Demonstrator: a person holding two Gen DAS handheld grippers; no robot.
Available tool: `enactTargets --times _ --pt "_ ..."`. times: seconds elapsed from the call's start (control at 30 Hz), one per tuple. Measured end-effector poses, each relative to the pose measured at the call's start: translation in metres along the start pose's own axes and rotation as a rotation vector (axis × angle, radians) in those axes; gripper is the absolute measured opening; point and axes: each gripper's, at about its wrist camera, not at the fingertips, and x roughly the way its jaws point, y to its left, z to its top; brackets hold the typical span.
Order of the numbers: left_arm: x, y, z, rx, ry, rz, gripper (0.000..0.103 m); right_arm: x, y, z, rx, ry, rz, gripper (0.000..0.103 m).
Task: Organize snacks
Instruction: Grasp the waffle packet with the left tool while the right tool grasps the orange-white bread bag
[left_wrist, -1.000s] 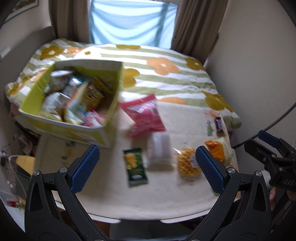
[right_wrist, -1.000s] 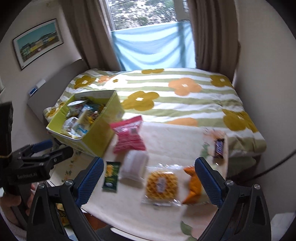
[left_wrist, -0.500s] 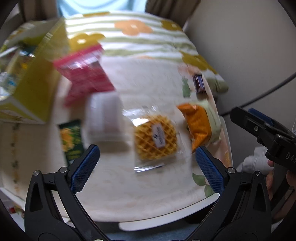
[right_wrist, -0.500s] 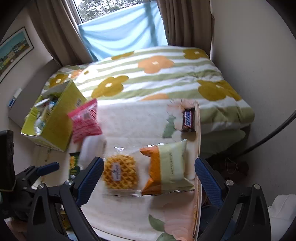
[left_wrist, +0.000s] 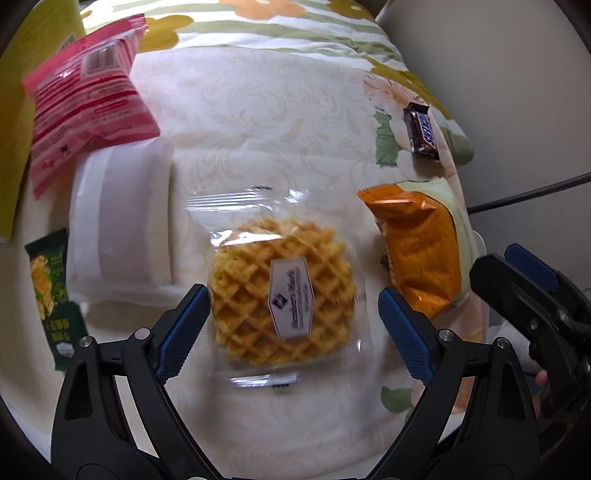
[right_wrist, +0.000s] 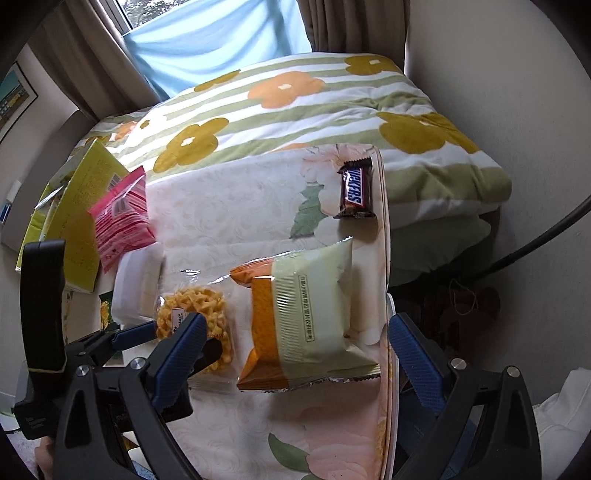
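A waffle in clear wrap (left_wrist: 280, 291) lies on the cream floral cloth (left_wrist: 258, 122). My left gripper (left_wrist: 291, 295) points down over it with its jaws closing. The waffle sits between the blue pads, which are not pressing on it. To the waffle's right lies an orange and pale green packet (right_wrist: 306, 314). My right gripper (right_wrist: 297, 321) hangs wide open above that packet without touching it. Each gripper shows at the edge of the other's view: the left gripper (right_wrist: 140, 332) and the right gripper (left_wrist: 517, 266).
A Snickers bar (right_wrist: 356, 188) lies at the cloth's far right. A white packet (left_wrist: 118, 229), a pink packet (left_wrist: 88, 99) and a dark green packet (left_wrist: 51, 295) lie left of the waffle. The yellow-green box (right_wrist: 81, 206) stands at the far left. A flowered quilt (right_wrist: 295, 103) lies behind.
Both grippers have come down and forward toward the cloth. The left now straddles the waffle with narrower jaws. The right now hangs over the orange and green packet.
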Motion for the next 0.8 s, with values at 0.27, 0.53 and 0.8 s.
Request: enactTargets --times 0.27,0.53,0.8 --pt "0.016 -0.012 0.004 0.08 0.019 0.081 0.091 0.016 0.0 0.005 0.005 0.029 0.006 0.098" --pt "0.018 -0.028 -0.003 0.19 -0.001 0.151 0.079 0.032 0.003 0.005 -0.01 0.059 0.005 0.098" --pt "0.012 -0.023 -0.006 0.198 0.004 0.143 0.076 0.044 0.001 0.001 -0.021 0.081 0.003 0.091"
